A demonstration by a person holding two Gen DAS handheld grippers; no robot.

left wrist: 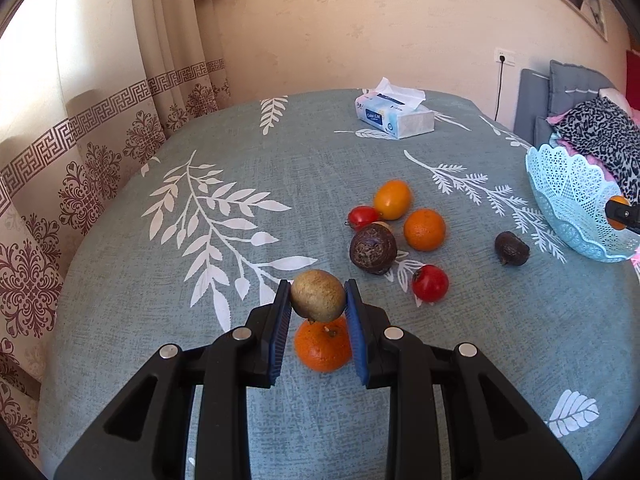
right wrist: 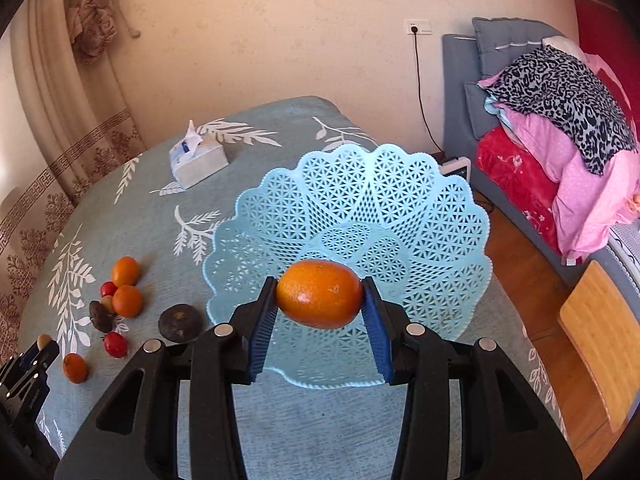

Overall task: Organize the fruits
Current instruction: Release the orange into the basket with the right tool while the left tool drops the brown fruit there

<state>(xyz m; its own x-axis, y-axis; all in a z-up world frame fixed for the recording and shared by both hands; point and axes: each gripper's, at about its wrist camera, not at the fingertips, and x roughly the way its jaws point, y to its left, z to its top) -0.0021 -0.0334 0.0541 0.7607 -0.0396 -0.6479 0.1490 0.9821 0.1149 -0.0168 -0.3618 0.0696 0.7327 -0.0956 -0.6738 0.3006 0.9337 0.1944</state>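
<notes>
Fruits are lying scattered on the leaf-print tablecloth [left wrist: 120, 320]. I am angling my left gripper [left wrist: 318, 300] downward, its blue pads clamped on a brownish round fruit [left wrist: 318, 295] above a tangerine [left wrist: 323, 345]. I am tilting my right gripper [right wrist: 319, 300] down over the light-blue lattice basket [right wrist: 400, 200], pads pinching an orange [right wrist: 319, 300]. A tissue box [left wrist: 394, 118] is showing blurred lettering, perhaps "ColorLife".

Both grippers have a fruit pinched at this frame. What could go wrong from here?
The right gripper holds the orange only at its ends over the empty basket; released, it may roll. The left gripper pinches a round brownish fruit at its fingertips; it could slip.
</notes>
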